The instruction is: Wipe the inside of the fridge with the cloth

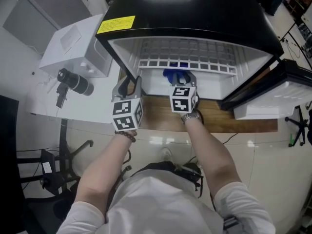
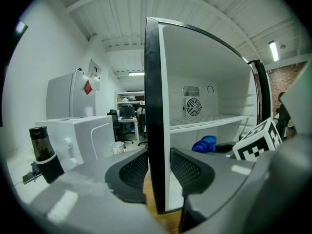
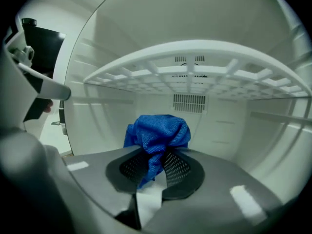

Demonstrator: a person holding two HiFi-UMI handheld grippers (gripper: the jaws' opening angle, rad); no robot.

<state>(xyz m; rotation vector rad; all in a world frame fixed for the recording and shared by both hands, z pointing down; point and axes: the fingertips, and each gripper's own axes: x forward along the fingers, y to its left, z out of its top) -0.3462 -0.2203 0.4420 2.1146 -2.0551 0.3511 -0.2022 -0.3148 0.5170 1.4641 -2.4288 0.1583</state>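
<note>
The left gripper (image 2: 158,172) is clenched on the front edge of the left wall (image 2: 152,96) of the fridge (image 1: 195,13). The black edge stands upright between its two pads, and both pads press on it. To the left of this gripper, outside the fridge, a black bottle (image 2: 43,152) stands near, with a white appliance (image 2: 83,135) behind it.

The right gripper (image 3: 156,167) is to the right of the left one, inside the lower compartment, and it grasps the blue cloth (image 3: 158,130). A narrow fold of the cloth is pinched between its pads. The rest bulges as a crumpled ball just ahead of the jaw tips and a little above them. Under this gripper lies the white floor of the compartment. Above it the white wire shelf (image 3: 195,72) runs from wall to wall. Farther ahead, beyond the cloth, a vent grille (image 3: 190,103) sits in the back wall. To the right of the right gripper, the door (image 1: 292,89) stands open.
</note>
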